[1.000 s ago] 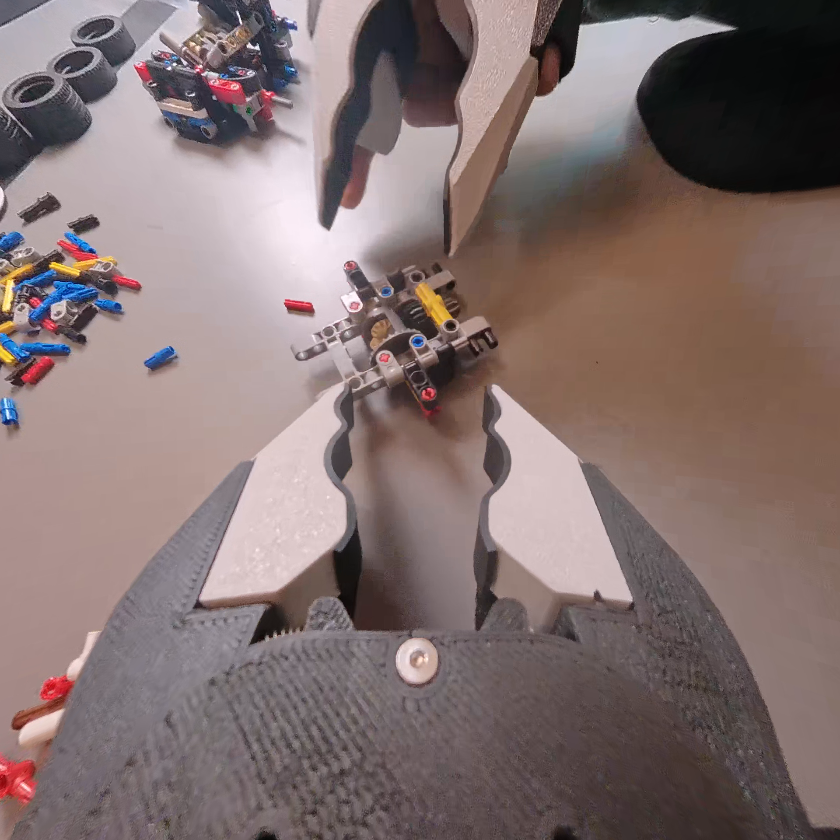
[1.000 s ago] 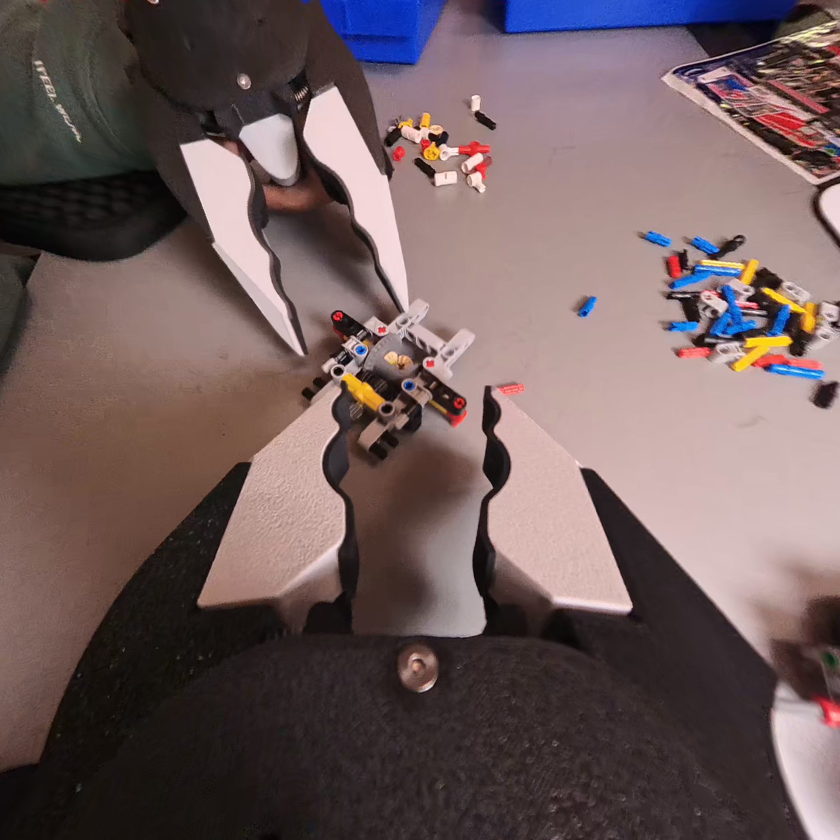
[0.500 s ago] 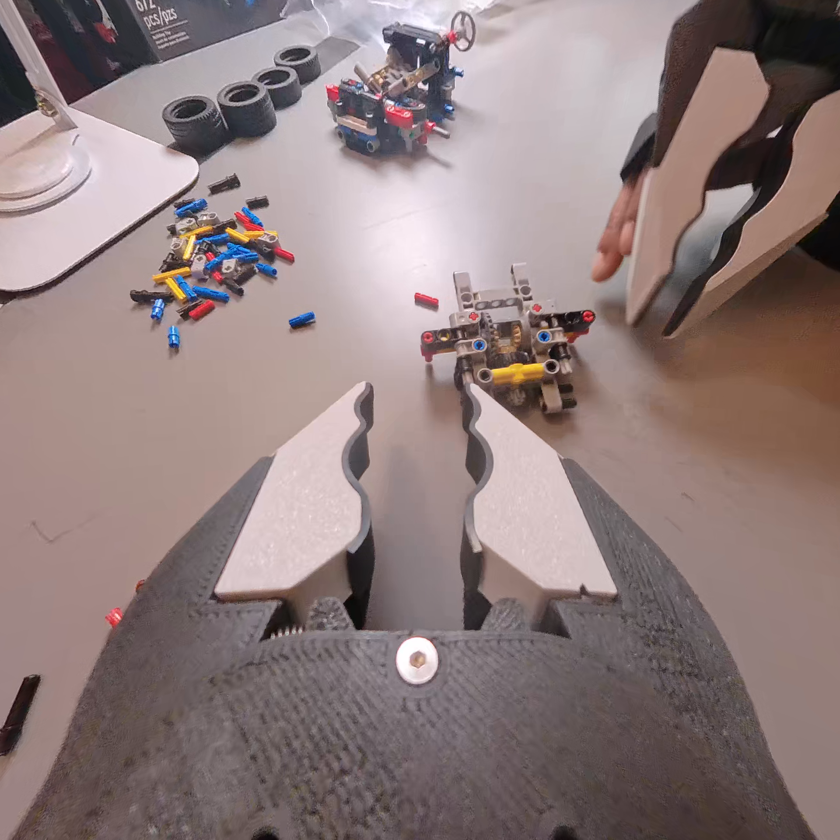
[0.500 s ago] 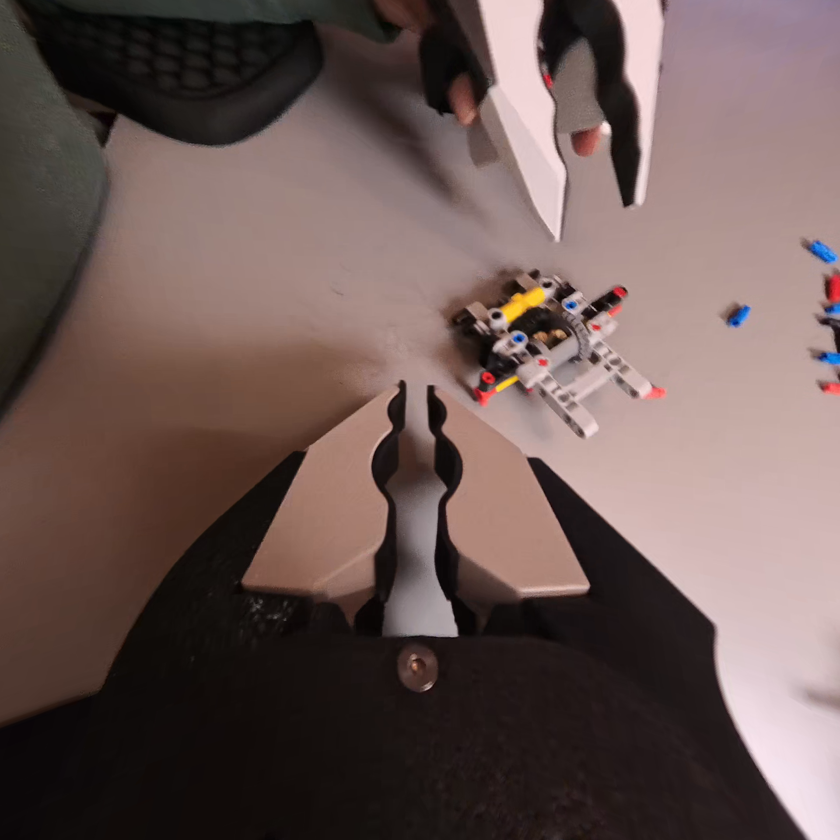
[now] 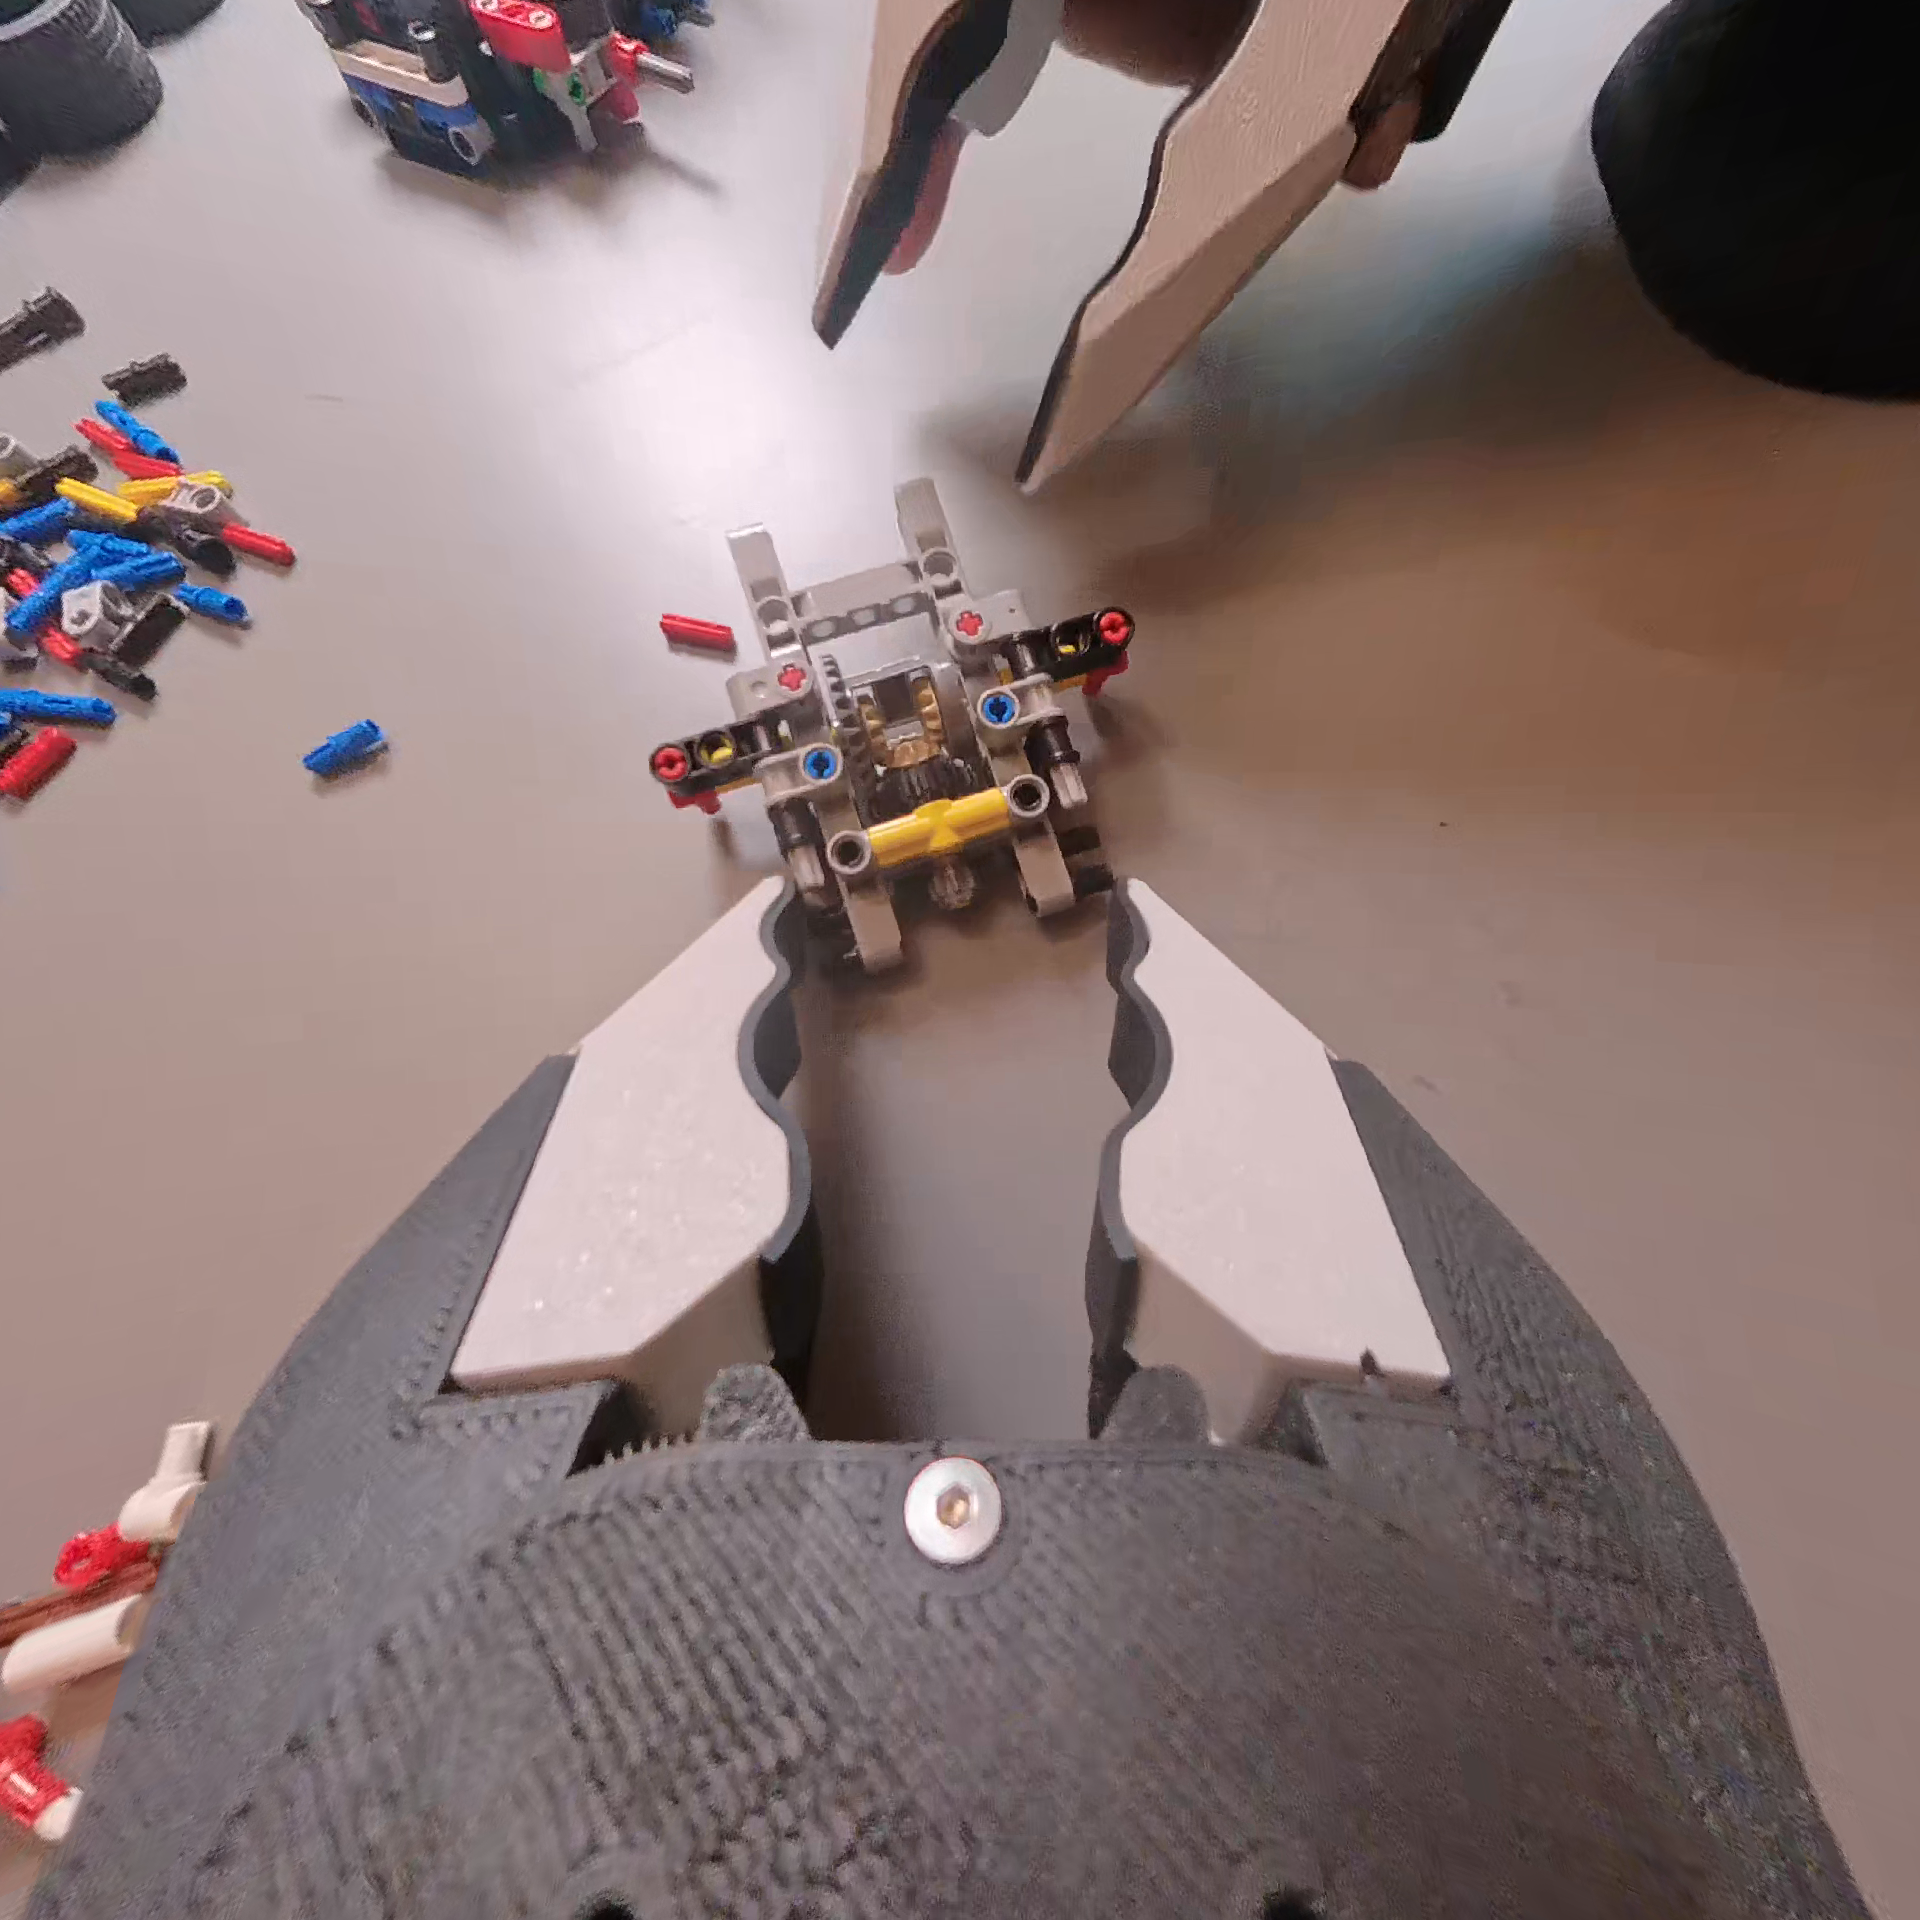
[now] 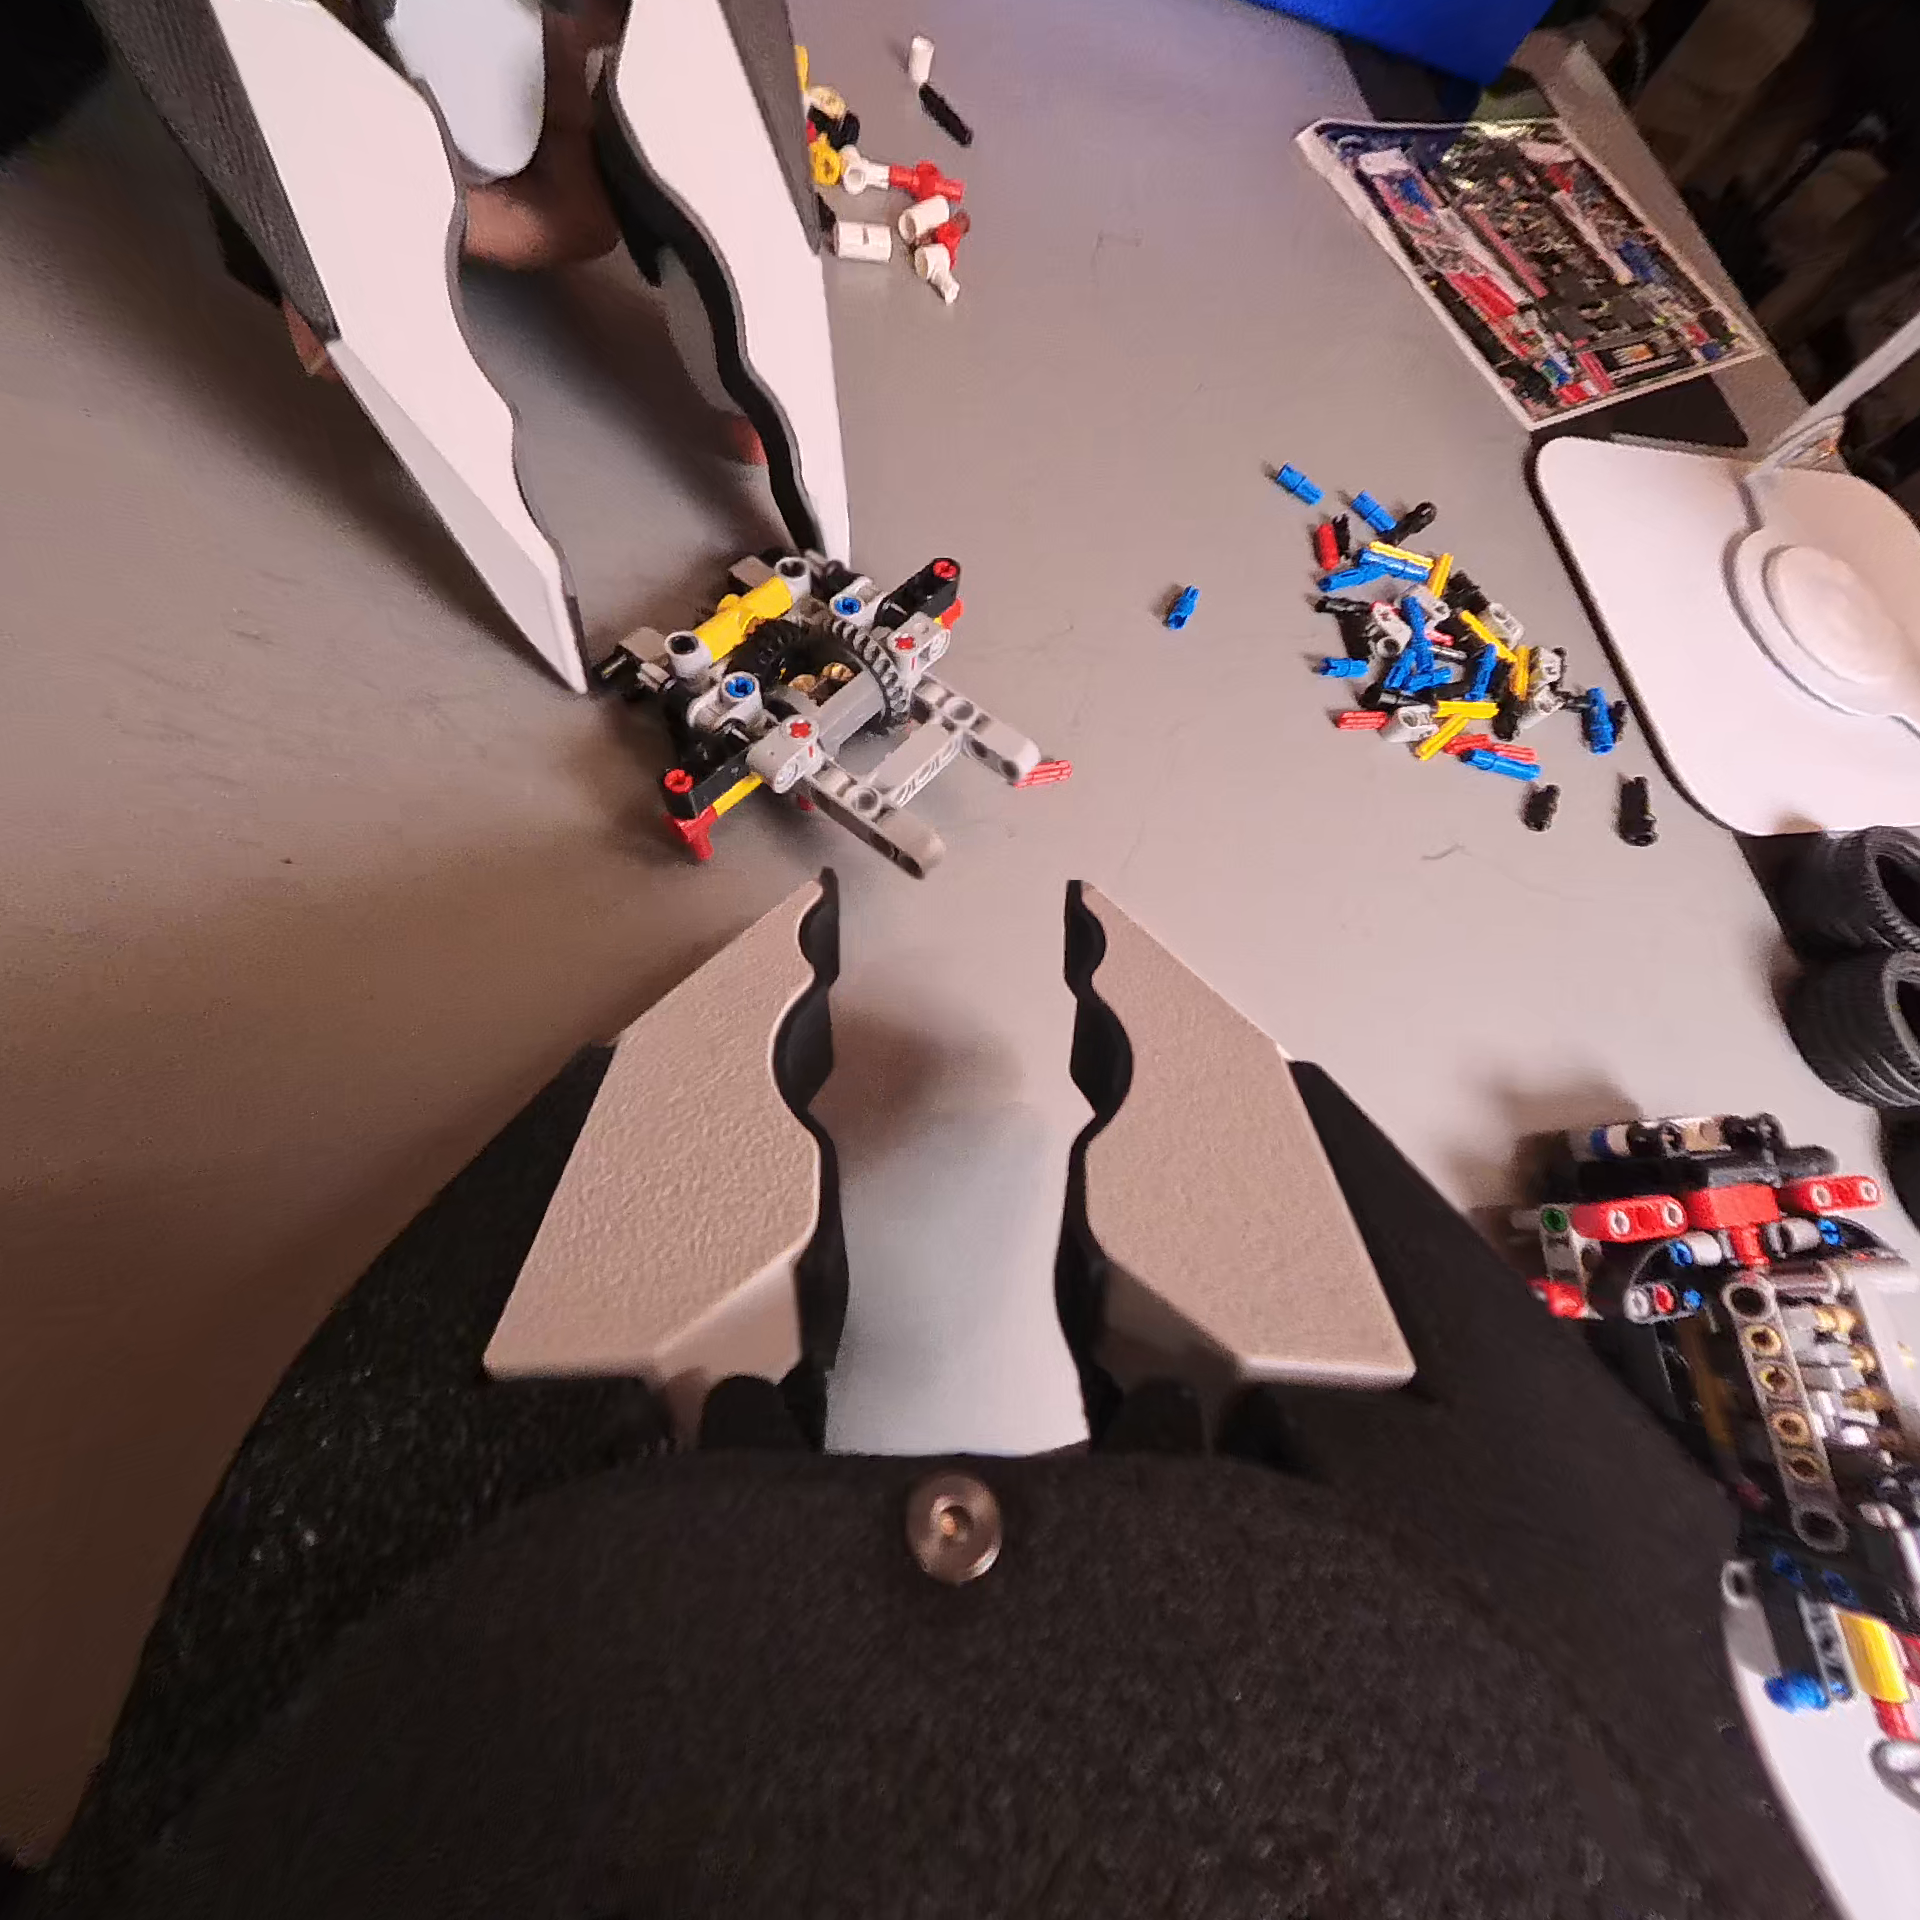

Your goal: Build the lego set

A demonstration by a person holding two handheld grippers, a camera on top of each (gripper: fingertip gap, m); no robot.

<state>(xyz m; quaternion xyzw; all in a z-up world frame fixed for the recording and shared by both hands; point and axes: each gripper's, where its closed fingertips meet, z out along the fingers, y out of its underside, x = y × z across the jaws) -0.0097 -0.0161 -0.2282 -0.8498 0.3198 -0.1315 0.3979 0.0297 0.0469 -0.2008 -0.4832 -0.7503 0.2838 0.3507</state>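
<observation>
**Both claws come back to the small build**

Half a second ago the left claw sat off to one side of the small gear build and the right claw was almost pressed together. Now both claws are spread wide and empty. The left claw points straight at the build, with its tips just at the near end, one on each side. The right claw hangs a little way off at the far end. It looks like the left claw is about to pinch the build, so more parts can go on.

The build sits flat on the grey worktop. A loose red pin lies just beside it and could get bumped. A lone blue pin lies farther left. The pile of small parts, the bigger car build, the tyres and the booklet are well apart from it.
</observation>
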